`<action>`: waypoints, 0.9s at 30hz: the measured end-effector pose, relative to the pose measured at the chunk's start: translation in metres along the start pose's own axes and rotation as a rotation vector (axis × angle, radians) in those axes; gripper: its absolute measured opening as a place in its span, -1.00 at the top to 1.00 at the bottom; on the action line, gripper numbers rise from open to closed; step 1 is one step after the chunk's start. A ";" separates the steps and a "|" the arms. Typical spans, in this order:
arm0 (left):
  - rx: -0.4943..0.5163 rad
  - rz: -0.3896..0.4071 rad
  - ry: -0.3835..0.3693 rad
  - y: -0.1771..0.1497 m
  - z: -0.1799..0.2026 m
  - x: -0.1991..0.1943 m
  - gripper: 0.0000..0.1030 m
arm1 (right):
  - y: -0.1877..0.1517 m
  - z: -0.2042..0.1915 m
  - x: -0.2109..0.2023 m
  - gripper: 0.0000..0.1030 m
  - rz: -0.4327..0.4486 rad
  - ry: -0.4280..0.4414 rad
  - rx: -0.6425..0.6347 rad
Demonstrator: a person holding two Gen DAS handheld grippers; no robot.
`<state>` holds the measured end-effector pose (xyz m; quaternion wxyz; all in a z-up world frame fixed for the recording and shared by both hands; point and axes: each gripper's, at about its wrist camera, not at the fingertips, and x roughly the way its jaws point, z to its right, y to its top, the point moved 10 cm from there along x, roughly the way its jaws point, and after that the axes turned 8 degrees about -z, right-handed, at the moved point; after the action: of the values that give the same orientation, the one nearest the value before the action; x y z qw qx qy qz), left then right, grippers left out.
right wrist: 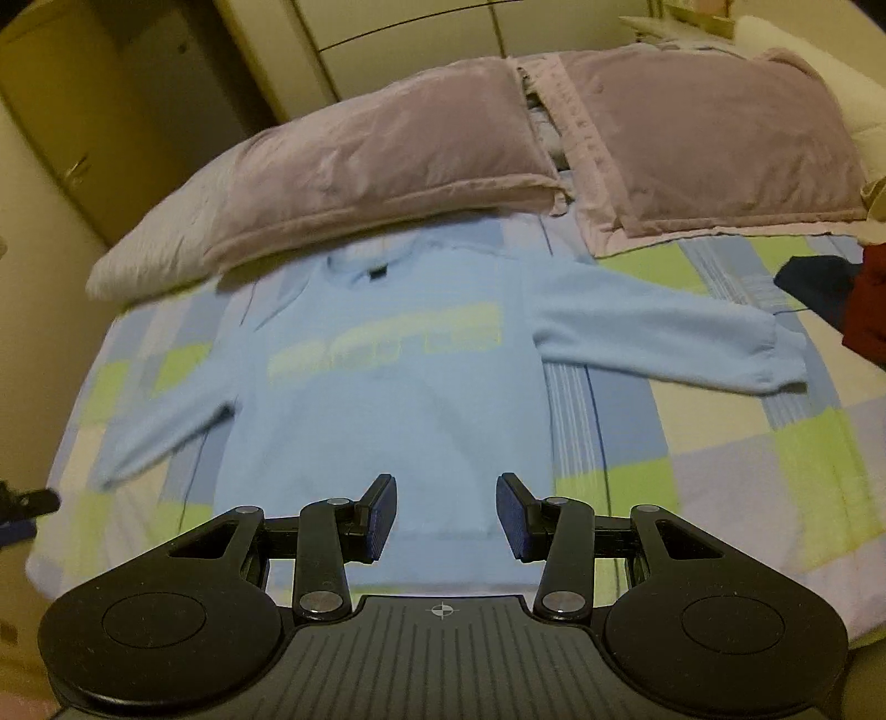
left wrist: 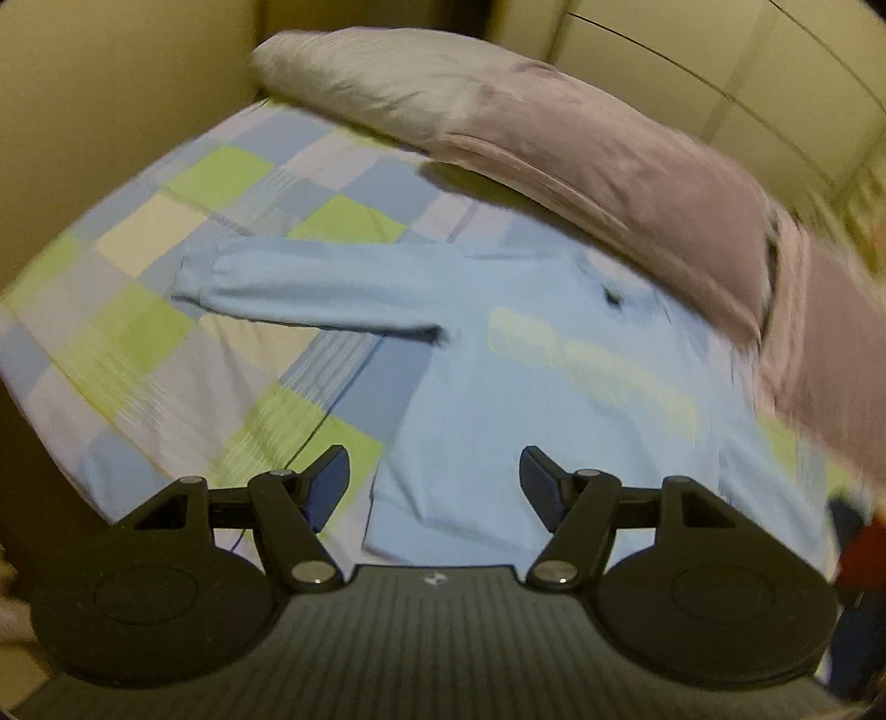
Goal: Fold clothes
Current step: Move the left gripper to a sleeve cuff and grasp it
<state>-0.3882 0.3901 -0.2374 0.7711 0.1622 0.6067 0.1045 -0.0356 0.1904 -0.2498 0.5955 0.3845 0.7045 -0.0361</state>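
A light blue sweatshirt [right wrist: 382, 399] with pale green lettering lies flat, front up, on the bed, both sleeves spread out sideways. It also shows in the left wrist view [left wrist: 498, 399], blurred. My left gripper [left wrist: 434, 487] is open and empty, held above the sweatshirt's hem at its left side. My right gripper [right wrist: 446, 512] is open and empty, held above the middle of the hem. The tip of the left gripper shows at the left edge of the right wrist view [right wrist: 27, 501].
The bed has a checked blue, green and cream sheet [right wrist: 720, 443]. Two mauve pillows [right wrist: 387, 155] [right wrist: 714, 138] lie beyond the collar. Dark blue and red clothes [right wrist: 847, 299] sit at the bed's right edge. Wardrobe doors [right wrist: 415, 44] stand behind.
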 end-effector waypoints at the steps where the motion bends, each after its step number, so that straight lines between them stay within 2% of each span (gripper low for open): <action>1: -0.044 -0.005 -0.013 0.012 -0.011 0.010 -0.25 | 0.007 0.002 0.009 0.15 -0.006 -0.002 0.031; 8: -0.340 -0.075 -0.091 0.080 -0.095 0.105 -0.25 | 0.039 0.011 0.089 0.15 -0.093 -0.012 0.221; 11: -0.511 -0.095 -0.140 0.092 -0.138 0.155 -0.25 | 0.044 0.019 0.136 0.15 -0.143 -0.003 0.314; 15: -0.757 -0.100 -0.196 0.098 -0.204 0.215 -0.21 | 0.044 0.033 0.186 0.15 -0.166 -0.023 0.423; 18: -0.859 -0.063 -0.210 0.102 -0.245 0.243 -0.06 | 0.039 0.041 0.213 0.15 -0.188 -0.069 0.429; 20: -0.896 -0.035 -0.217 0.105 -0.265 0.254 0.07 | 0.035 0.048 0.224 0.15 -0.199 -0.099 0.429; 24: -0.920 0.039 -0.236 0.115 -0.289 0.266 0.09 | 0.031 0.058 0.242 0.15 -0.202 -0.145 0.451; 27: -0.920 0.060 -0.229 0.120 -0.298 0.276 0.25 | 0.034 0.061 0.253 0.15 -0.203 -0.161 0.438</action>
<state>-0.6062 0.6366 -0.5041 0.8214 -0.1683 0.4037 0.3662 0.0351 0.3094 -0.4723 0.5455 0.4272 0.6653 -0.2780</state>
